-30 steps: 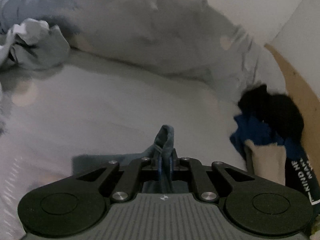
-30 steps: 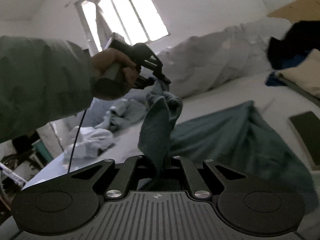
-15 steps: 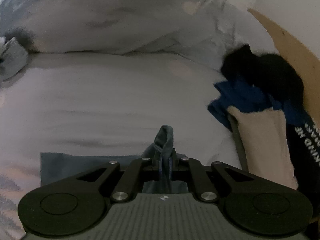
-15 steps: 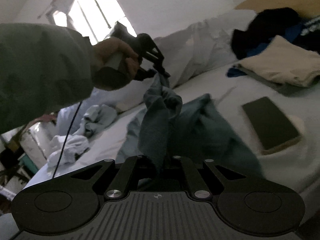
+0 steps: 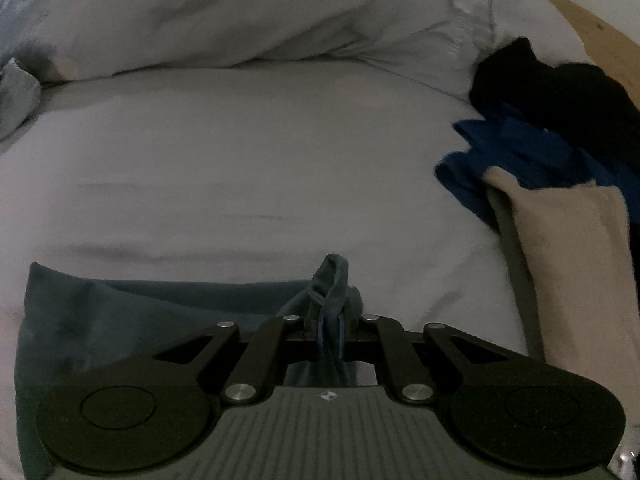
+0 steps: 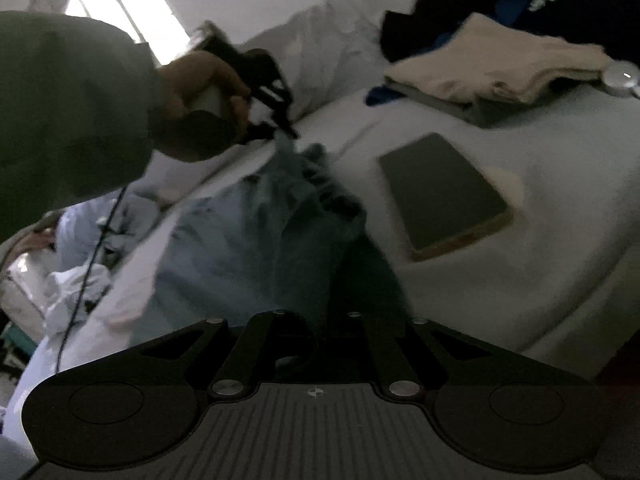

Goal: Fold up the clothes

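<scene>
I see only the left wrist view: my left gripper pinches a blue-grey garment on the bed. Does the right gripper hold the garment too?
Observer: Yes. The garment runs down between the jaws of the right gripper, which are just starting to open. That spot is dark.
Operator: Is something lying near the garment that I should avoid?
Observer: Yes. A flat dark slab, perhaps a phone, lies on the bed to the right of the garment, apart from it.
Operator: Are more clothes waiting?
Observer: A crumpled white heap lies at the left edge of the right wrist view, beyond the garment.
</scene>
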`<state>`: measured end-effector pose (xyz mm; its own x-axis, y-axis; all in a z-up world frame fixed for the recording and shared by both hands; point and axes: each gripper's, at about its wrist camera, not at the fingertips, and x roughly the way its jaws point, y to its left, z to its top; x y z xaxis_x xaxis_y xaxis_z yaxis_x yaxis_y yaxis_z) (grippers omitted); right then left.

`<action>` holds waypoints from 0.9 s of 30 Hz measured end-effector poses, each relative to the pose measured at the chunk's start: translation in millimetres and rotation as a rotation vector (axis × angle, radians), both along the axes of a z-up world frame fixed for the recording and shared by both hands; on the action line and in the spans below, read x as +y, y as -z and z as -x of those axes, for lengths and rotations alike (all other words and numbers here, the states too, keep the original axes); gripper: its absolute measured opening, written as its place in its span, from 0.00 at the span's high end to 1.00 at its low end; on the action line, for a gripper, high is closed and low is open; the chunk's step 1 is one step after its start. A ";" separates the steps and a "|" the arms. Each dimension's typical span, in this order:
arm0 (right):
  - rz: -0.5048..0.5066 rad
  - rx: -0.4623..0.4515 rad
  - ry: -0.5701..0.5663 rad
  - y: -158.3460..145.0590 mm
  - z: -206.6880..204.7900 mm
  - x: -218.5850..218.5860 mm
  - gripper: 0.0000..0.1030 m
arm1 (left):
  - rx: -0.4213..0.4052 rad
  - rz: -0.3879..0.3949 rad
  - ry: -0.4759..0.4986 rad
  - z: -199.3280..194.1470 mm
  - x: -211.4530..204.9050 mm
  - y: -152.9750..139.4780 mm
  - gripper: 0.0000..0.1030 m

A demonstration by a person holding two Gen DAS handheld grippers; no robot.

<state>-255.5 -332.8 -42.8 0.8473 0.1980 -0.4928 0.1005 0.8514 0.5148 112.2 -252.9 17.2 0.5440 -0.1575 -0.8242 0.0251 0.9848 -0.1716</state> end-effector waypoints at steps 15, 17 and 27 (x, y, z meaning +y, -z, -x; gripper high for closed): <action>0.189 0.097 0.378 -2.9 16.3 -31.5 0.76 | -0.097 0.289 -0.009 16.7 77.0 -72.3 0.00; 0.215 0.057 0.375 -10.3 19.1 -25.8 0.76 | -0.126 0.293 -0.021 28.5 101.2 -90.7 0.00; 0.280 -0.101 0.335 -50.5 21.8 -25.9 0.48 | -0.255 0.246 -0.081 100.9 249.9 -150.2 0.00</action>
